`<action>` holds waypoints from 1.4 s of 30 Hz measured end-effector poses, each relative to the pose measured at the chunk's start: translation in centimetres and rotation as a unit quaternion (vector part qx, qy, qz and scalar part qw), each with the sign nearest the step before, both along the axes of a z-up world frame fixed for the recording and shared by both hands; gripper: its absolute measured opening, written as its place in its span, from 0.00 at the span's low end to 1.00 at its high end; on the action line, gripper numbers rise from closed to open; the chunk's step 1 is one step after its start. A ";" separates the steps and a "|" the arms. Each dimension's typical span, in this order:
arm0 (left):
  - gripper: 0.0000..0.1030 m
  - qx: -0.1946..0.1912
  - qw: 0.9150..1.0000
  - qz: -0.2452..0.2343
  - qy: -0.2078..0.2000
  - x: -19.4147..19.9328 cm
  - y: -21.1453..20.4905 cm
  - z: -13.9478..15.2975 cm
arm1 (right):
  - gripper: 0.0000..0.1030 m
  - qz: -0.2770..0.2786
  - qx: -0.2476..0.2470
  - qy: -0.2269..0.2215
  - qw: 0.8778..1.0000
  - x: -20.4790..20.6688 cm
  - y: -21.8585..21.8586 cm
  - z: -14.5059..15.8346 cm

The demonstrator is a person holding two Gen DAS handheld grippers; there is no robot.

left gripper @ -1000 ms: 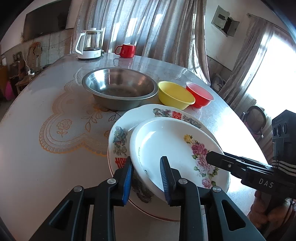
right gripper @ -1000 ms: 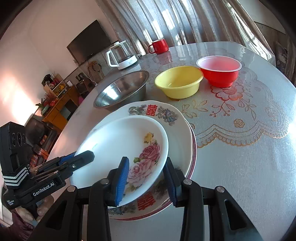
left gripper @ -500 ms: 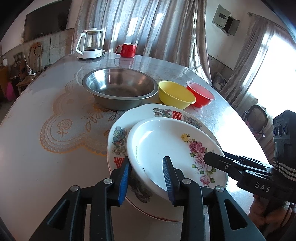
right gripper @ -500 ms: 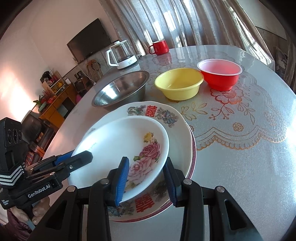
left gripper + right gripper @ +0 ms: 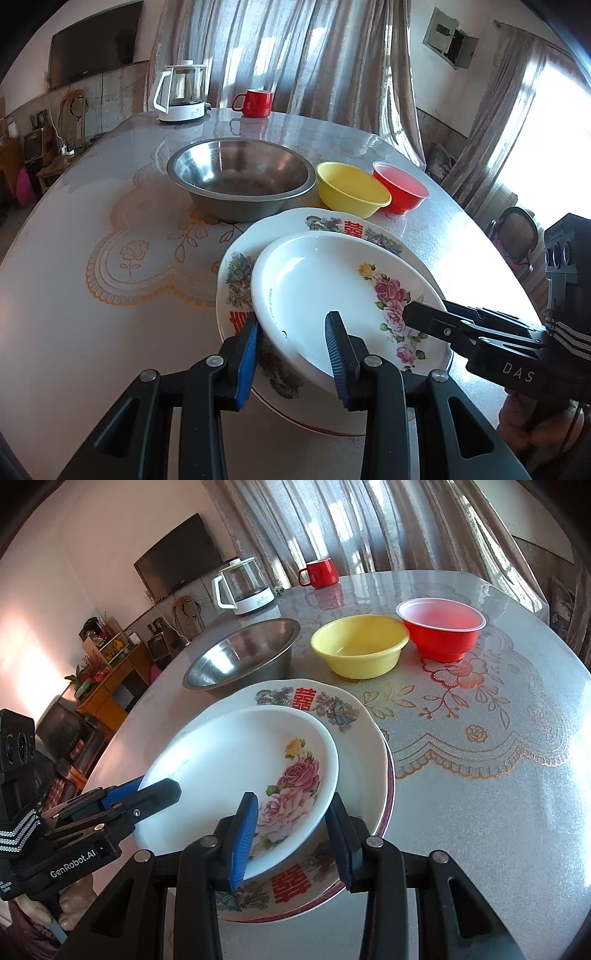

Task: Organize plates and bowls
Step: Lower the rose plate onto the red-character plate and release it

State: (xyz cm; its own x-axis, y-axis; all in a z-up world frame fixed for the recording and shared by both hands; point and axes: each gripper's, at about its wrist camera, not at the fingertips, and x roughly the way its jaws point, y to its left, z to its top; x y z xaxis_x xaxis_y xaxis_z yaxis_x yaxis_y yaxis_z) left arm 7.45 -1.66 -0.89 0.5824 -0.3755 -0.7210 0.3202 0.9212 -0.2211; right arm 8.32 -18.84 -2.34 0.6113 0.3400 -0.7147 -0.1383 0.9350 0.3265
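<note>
Left gripper (image 5: 291, 354) jaws just spread, rose plate (image 5: 332, 291) rim loose between them, lower centre. Right gripper (image 5: 291, 836) jaws straddle rim, contact unclear. Plate stacked on patterned plate (image 5: 354, 723); release underway.

My two cameras sit just behind my jaws, angled down across the table (image 5: 74, 314). Left looks from the near left, right from the near right; both share the stacked plates (image 5: 332, 280) close up.

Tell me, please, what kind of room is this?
Probably a home living or dining room: a round table set with bowls and plates, a wall television, and curtains over the windows.
</note>
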 end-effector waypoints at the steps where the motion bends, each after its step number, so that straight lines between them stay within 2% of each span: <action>1: 0.33 0.000 1.000 0.000 0.000 0.0 0.0 0.0 | 0.37 -0.001 0.001 0.001 1.000 0.0 0.0 0.0; 13: 0.34 0.015 1.000 0.008 0.003 0.0 -0.2 -0.1 | 0.37 -0.003 0.004 0.006 1.000 0.0 0.0 0.0; 23: 0.33 0.021 0.999 -0.001 -0.033 -1.1 -1.1 1.2 | 0.38 -0.007 -0.004 -0.002 1.000 -0.3 -0.1 0.1; 35: 0.33 0.032 0.999 0.013 -0.026 -1.7 -1.0 0.9 | 0.38 -0.005 -0.015 -0.016 1.000 -0.7 0.0 0.1; 42: 0.34 0.037 0.999 0.020 -0.021 -1.9 -0.8 0.4 | 0.36 -0.002 -0.044 -0.029 0.999 -1.2 0.6 0.1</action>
State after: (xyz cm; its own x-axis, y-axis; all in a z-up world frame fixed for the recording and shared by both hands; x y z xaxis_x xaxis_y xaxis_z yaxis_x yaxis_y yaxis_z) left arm 5.50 -2.48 -0.52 0.6257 -0.2979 -0.7210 0.2903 0.9468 -0.1392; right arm 7.16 -18.24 -2.20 0.6540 0.2743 -0.7050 -0.1499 0.9604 0.2347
